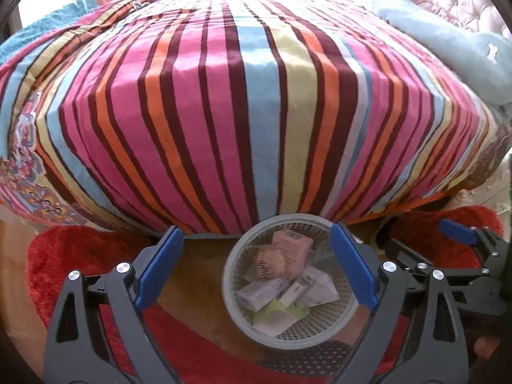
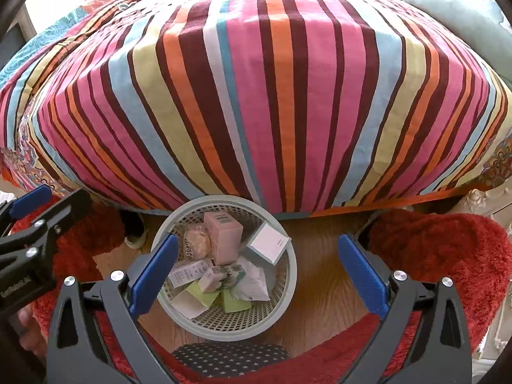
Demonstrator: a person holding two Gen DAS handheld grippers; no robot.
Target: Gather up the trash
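A grey mesh waste basket (image 1: 281, 343) stands on the wooden floor at the foot of the bed. It holds several pieces of trash: a pink box (image 2: 224, 233), a white box (image 2: 270, 243), a crumpled brown wrapper (image 2: 198, 240), green cartons (image 2: 235, 303) and white paper. My left gripper (image 1: 256, 228) hovers above the basket, open and empty. My right gripper (image 2: 257, 238) hangs over the basket's right half, also open with nothing between its blue pads (image 2: 361, 275). Each wrist view catches the other gripper at its side edge, the right gripper (image 1: 457, 232) and the left gripper (image 2: 30, 200).
A bed with a striped cover (image 1: 256, 96) fills the view ahead, its edge overhanging the basket. A pale blue blanket (image 1: 448, 41) lies at the bed's far right. Red shaggy rugs (image 2: 432, 256) flank the basket on the wooden floor (image 2: 320, 288). Star-patterned fabric (image 2: 230, 356) sits below the basket.
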